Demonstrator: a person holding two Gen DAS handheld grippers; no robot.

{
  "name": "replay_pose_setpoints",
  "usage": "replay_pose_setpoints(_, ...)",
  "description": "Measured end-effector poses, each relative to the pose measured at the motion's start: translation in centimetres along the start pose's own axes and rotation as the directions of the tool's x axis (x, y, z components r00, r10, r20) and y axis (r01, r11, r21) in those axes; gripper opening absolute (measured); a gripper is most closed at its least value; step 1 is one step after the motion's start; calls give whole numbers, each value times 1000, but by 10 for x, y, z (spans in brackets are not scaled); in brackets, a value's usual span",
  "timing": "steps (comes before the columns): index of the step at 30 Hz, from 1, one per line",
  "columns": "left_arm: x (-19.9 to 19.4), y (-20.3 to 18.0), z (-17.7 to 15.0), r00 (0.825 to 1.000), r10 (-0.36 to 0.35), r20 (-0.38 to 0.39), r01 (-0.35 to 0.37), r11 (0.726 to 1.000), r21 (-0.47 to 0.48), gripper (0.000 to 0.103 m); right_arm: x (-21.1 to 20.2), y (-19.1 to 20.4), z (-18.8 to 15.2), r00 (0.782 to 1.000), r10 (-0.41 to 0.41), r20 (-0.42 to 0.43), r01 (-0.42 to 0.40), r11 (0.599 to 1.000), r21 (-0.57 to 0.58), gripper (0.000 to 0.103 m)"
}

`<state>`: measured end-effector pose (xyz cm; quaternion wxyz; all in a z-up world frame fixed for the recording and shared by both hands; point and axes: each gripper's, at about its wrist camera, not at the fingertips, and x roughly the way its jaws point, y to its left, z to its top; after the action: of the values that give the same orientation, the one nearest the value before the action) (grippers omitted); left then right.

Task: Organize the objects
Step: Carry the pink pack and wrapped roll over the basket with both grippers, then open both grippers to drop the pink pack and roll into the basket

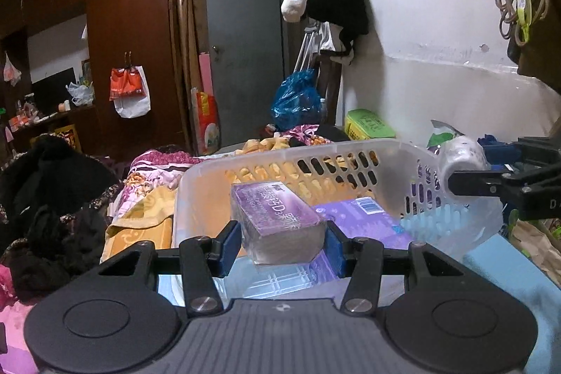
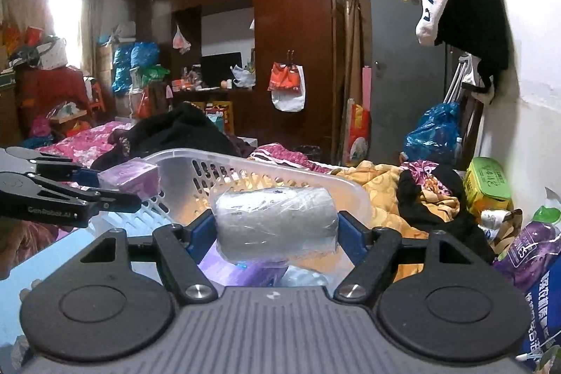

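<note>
My left gripper is shut on a purple box wrapped in clear film and holds it above a clear plastic basket. A flat purple pack lies in the basket. My right gripper is shut on a plastic-wrapped white roll over the same basket. The right gripper with the roll shows at the right of the left wrist view. The left gripper with the purple box shows at the left of the right wrist view.
The basket rests on a bed with floral bedding and dark clothes. A green box and purple packets lie by the white wall. A brown wardrobe and a grey door stand behind.
</note>
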<state>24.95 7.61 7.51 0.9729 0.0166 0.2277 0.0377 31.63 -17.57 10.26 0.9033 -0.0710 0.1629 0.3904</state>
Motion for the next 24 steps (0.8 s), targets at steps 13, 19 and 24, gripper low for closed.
replay_pose_setpoints(13,8,2,-1,999,39,18,-39,999,-20,67,4,0,4,1000,-1,-6,1,1000,6,87)
replay_pose_setpoints(19,-3,-4,-7,996,56,62,-56,998,-3,82,-13,-7,1,999,-35,35,33,998,48,103)
replay_pose_setpoints(24,-51,-5,-26,991,35,127,-33,999,-16,84,-67,-11,-37,994,-18,106,3,991,137,103)
